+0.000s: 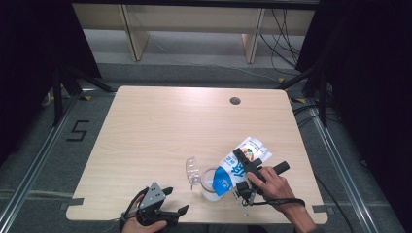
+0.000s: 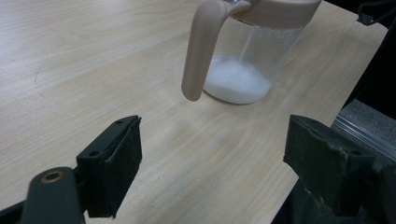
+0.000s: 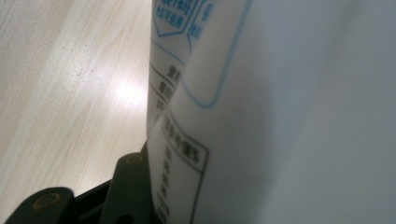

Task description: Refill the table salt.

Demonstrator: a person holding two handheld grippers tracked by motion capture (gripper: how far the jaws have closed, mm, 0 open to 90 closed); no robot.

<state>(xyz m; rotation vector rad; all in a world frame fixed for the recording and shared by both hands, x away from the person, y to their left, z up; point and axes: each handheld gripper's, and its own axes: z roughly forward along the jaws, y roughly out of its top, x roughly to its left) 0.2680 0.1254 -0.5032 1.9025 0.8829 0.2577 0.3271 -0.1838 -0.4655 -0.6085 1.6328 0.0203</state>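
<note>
1. Pale wooden table on a grey floor; near its front edge, right of middle, stands a clear jug.
2. Right gripper clamps a white-and-blue bag, tilted mouth-down over the jug: pouring looks under way.
3. White powder covers the jug's bottom; much room is left.
4. Left gripper idles at the front edge, jaws wide and empty.
5. Left gripper view shows the powder and pink handle; right gripper view shows the bag's print.
</note>
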